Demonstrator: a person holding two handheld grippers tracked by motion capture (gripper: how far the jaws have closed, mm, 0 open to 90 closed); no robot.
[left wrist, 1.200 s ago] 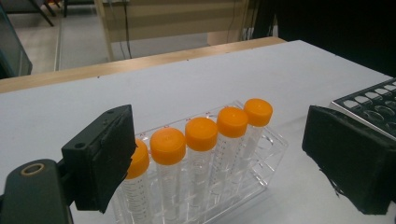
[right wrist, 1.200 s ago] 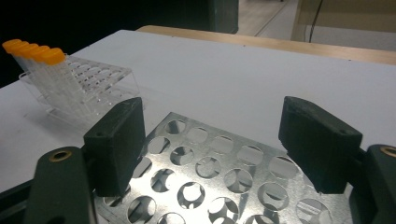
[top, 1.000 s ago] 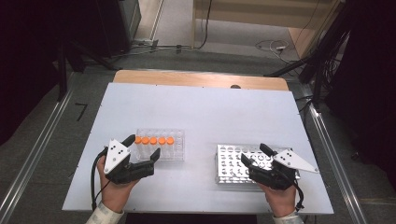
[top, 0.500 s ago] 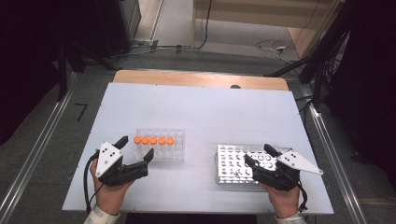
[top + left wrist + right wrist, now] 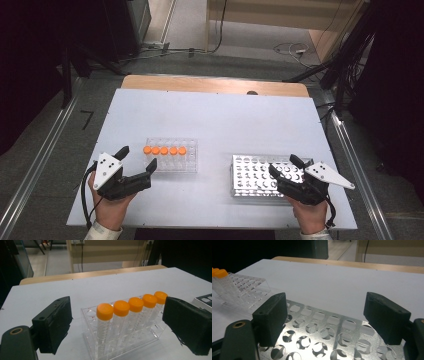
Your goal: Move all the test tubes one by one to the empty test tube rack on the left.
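L gripper jaws released just short of the clear plastic rack w/ five orange-capped clear tubes on the white table; R gripper jaws released over the perforated metal rack; tubes prob. light, rigid, slick — take hold just under the cap.

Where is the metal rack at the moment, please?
In the high view, the metal rack lies on the table's right side, under the right tool.
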